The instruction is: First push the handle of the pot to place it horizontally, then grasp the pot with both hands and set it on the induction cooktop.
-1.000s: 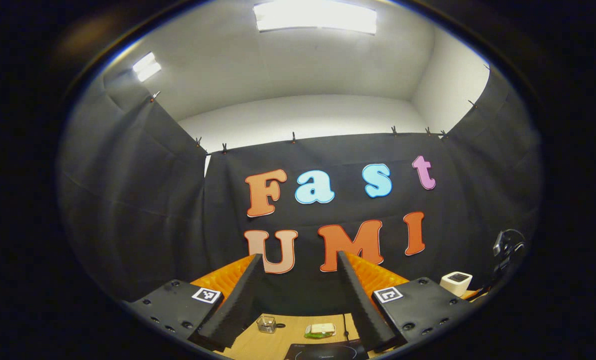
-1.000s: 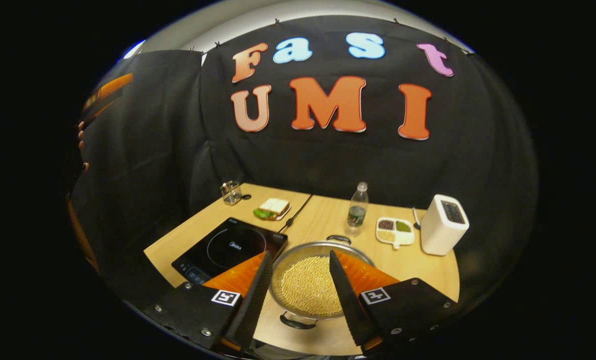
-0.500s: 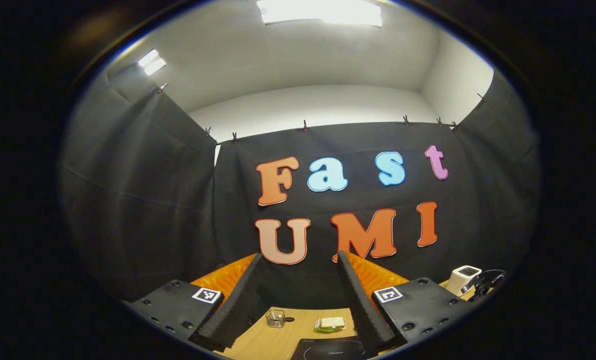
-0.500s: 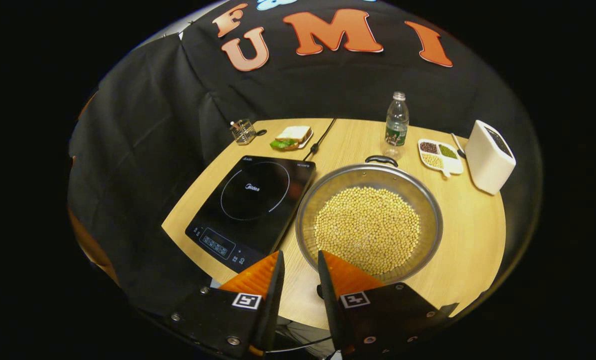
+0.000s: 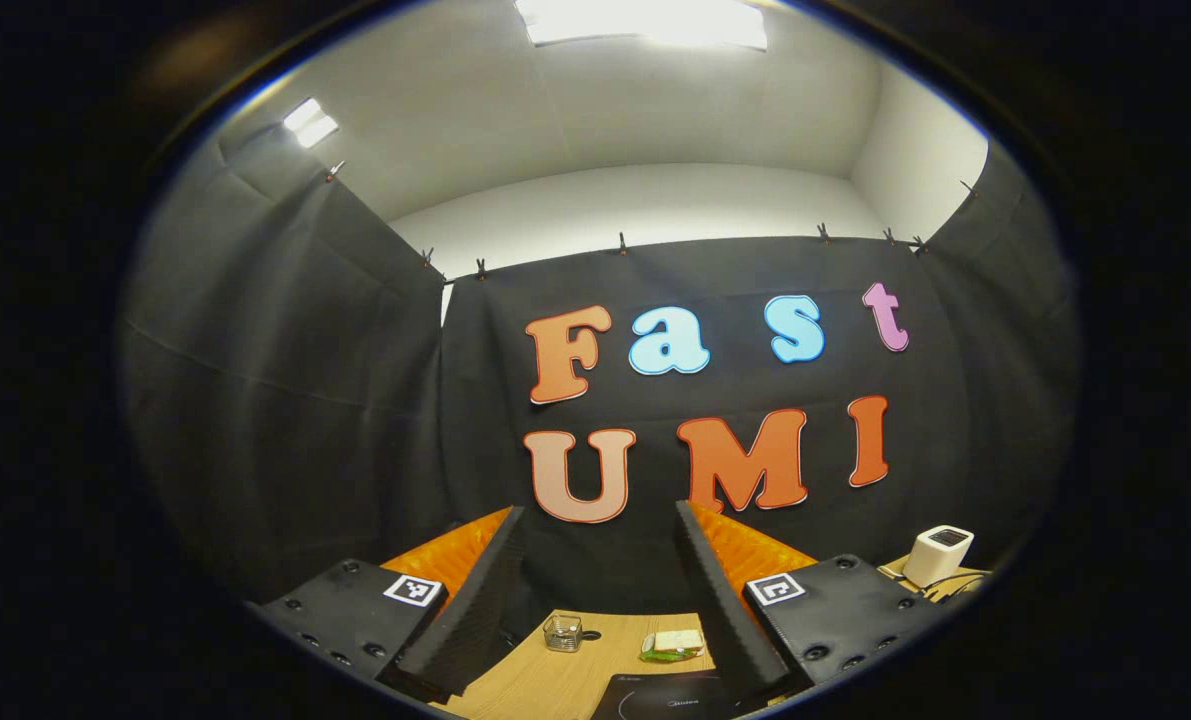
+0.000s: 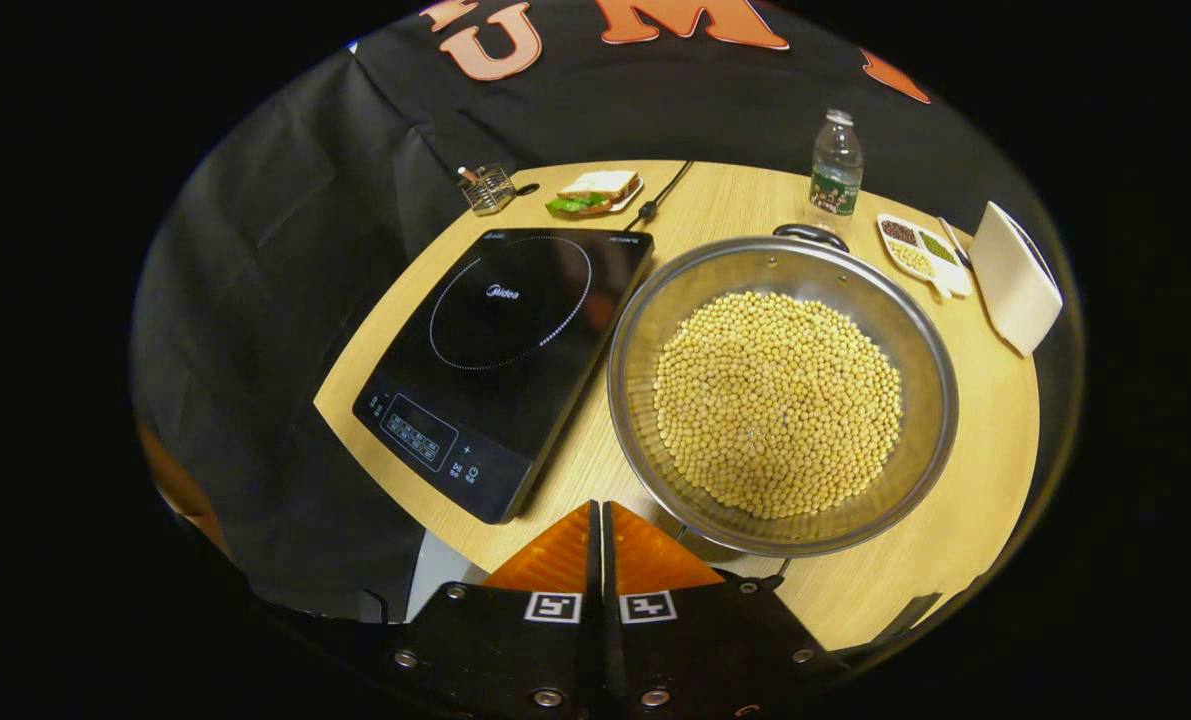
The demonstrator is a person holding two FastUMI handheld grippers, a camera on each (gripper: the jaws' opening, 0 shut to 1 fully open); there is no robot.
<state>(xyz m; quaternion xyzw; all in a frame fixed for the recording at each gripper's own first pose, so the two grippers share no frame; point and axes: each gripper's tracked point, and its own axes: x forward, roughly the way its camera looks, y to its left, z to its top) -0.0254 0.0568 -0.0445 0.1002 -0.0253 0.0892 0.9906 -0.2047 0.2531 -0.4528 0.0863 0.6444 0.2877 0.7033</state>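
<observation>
In the right gripper view a wide steel pot [image 6: 940,400] full of pale beans rests on the wooden table [image 6: 985,520], with one black handle [image 6: 811,233] at its far rim. The near handle is hidden behind my right gripper [image 6: 596,507], which is shut with nothing between its fingers, just in front of the pot's near-left rim. The black induction cooktop [image 6: 500,340] lies directly left of the pot. My left gripper [image 5: 595,525] is open, held high and facing the booth wall; the cooktop's edge [image 5: 655,690] peeks between its fingers.
At the table's far edge stand a water bottle [image 6: 836,165], a divided dish of grains [image 6: 921,253], a white box-shaped appliance [image 6: 1013,275], a sandwich plate [image 6: 595,190] and a small wire holder [image 6: 487,186]. The cooktop's cable [image 6: 661,195] runs back toward the wall.
My right gripper has closed from open to fully shut while tilting down and moving closer over the near edge of the pot. The left gripper drifted slightly, staying open.
</observation>
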